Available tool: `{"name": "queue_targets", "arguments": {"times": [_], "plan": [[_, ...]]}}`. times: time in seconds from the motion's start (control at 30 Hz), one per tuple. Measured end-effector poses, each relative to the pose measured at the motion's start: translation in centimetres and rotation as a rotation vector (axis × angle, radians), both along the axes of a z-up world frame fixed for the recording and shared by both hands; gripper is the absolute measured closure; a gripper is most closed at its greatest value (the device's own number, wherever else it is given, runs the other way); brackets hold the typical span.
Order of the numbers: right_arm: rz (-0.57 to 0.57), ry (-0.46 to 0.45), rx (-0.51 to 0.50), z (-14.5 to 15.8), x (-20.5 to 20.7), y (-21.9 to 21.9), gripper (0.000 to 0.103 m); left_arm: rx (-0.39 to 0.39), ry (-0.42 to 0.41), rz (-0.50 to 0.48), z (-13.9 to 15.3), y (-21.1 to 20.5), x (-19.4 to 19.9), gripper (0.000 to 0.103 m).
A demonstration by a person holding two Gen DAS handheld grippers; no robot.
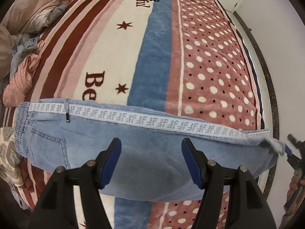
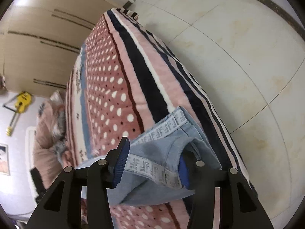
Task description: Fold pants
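A heap of crumpled bedding (image 1: 32, 9) lies along the left edge of the bed (image 1: 209, 57). The pants (image 1: 152, 139), light blue denim with a white lettered side stripe (image 1: 144, 119), stretch across the near part of the patterned blanket (image 1: 118, 43), waistband toward the left edge and leg ends reaching the right edge. The left gripper (image 1: 151, 162) hovers over the middle of the pants, its jaws spread wide and holding nothing. At the right edge of the bed, the right gripper (image 2: 152, 164) has the bunched leg hems between its blue pads (image 2: 121, 164), the fabric filling the gap; it appears to be clamped on them. Pale floor tiles (image 2: 238, 47) lie beyond that edge.
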State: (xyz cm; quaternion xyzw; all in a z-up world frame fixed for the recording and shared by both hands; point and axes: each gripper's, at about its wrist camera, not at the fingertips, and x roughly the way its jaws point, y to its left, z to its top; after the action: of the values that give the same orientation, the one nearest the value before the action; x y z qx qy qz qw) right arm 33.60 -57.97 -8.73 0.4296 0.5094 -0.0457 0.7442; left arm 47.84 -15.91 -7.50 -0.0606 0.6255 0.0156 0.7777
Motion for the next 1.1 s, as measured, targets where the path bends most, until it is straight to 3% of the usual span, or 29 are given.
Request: {"name": "queue_targets", "arguments": {"times": [0.03, 0.2, 0.3, 0.4, 0.53, 0.67, 0.93, 1.1], "plan": [[-0.015, -0.012, -0.025, 0.6, -0.1, -0.5, 0.041, 0.0, -0.002, -0.002, 0.1, 0.0, 0.0, 0.041], [0.044, -0.001, -0.132, 2.6, 0.0, -1.1, 0.04, -0.006, -0.004, 0.001, 0.2, 0.0, 0.1, 0.041], [0.119, 0.034, -0.128, 2.2, 0.1, 0.6, 0.041, -0.01, -0.003, 0.002, 0.2, 0.0, 0.0, 0.041], [0.212, 0.012, -0.067, 1.8, -0.3, 3.7, 0.057, -0.005, 0.001, 0.001, 0.1, 0.1, -0.1, 0.041], [0.295, 0.044, -0.095, 0.0, -0.1, 6.7, 0.076, -0.003, 0.014, 0.011, -0.5, 0.6, -0.3, 0.041], [0.258, 0.058, -0.144, -1.7, 1.4, 6.4, 0.077, 0.004, 0.019, 0.024, -0.7, 1.2, -0.4, 0.041], [0.198, 0.059, -0.254, -1.1, 4.3, 4.2, 0.075, 0.007, 0.025, 0.057, -1.6, 3.0, -0.4, 0.041], [0.199, 0.067, -0.26, -1.0, 4.6, 4.5, 0.075, 0.009, 0.024, 0.091, -2.0, 5.0, -1.0, 0.041]]}}
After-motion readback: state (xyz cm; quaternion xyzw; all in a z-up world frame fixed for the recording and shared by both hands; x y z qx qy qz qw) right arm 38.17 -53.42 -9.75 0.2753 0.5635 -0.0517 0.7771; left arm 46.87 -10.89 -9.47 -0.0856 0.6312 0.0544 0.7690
